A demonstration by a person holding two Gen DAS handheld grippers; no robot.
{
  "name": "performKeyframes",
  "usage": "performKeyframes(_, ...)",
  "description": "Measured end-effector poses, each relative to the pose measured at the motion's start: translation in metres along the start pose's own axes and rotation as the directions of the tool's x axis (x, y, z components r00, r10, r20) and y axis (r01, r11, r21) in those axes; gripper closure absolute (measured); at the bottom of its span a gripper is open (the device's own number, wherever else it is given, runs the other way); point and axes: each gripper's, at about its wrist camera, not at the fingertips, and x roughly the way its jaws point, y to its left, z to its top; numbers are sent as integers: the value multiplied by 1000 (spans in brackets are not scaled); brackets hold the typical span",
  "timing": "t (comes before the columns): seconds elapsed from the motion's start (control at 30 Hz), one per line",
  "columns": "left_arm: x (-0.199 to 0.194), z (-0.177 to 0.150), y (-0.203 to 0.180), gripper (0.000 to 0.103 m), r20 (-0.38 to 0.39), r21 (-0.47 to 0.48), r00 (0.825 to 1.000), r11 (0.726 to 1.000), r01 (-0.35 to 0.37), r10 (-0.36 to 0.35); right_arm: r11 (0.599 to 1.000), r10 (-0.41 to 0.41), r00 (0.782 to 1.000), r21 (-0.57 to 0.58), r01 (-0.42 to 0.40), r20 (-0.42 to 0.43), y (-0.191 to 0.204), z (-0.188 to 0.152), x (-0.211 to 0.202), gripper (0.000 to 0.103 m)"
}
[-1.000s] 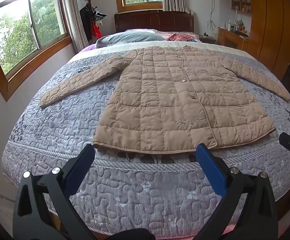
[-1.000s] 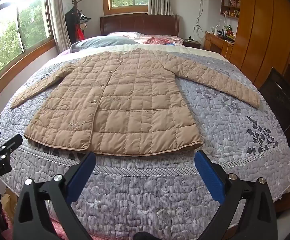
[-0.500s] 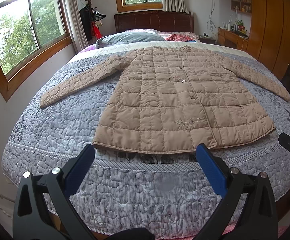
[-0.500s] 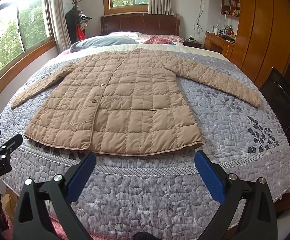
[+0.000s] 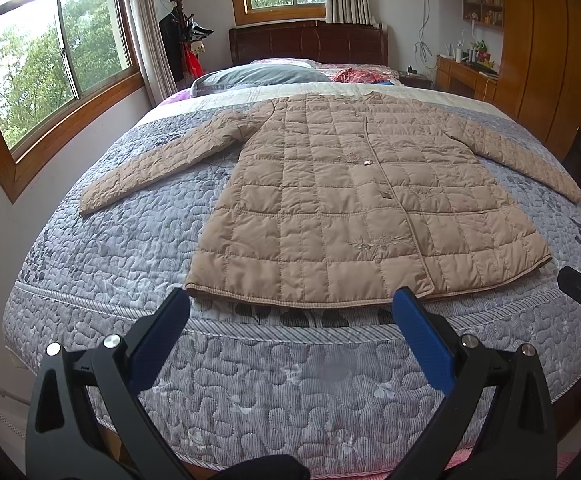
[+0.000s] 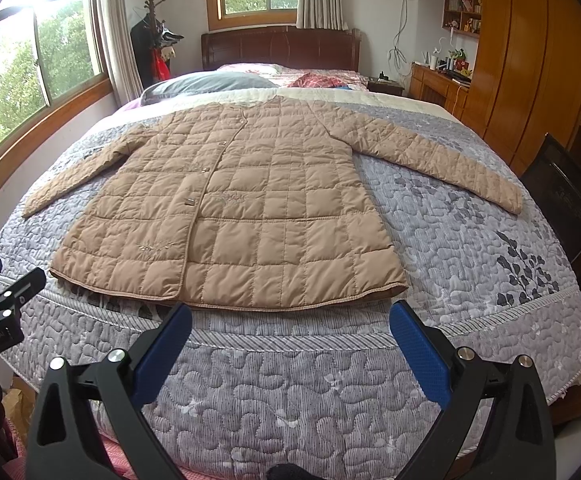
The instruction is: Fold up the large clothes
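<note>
Quilted tan coat is lying flat and face up on the bed, front closed, collar toward the headboard and hem toward the foot end. Both sleeves are spread out to the sides, angled down and away from the body, so the whole thing is fully opened out.

The hem edge sits just short of the striped band where the grey quilted bedspread drops over the foot of the mattress. There's bare bedspread all around the coat: a wide strip below each sleeve, and more past each cuff before the bed's side edges. Above the collar there's a pale strip of bedding, then a grey pillow and a red patterned cloth near the headboard.

Left gripper hovers off the foot of the bed, just below the coat's hem, blue-padded fingers spread wide with nothing between them. Right gripper is the same deal, wide apart and holding nothing, lined up under the hem's right half. Neither touches the coat.

Further out from the coat: a window on the left wall, a coat rack in the far corner, and wooden wardrobes along the right.
</note>
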Motion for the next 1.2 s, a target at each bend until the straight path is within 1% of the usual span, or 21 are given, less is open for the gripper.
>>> performKeyframes(1.2,-2,-1,-3,3,6,-1,1000,1000,1,-1,1000,5,1000,-3,-5,0,4,-1,-1,4)
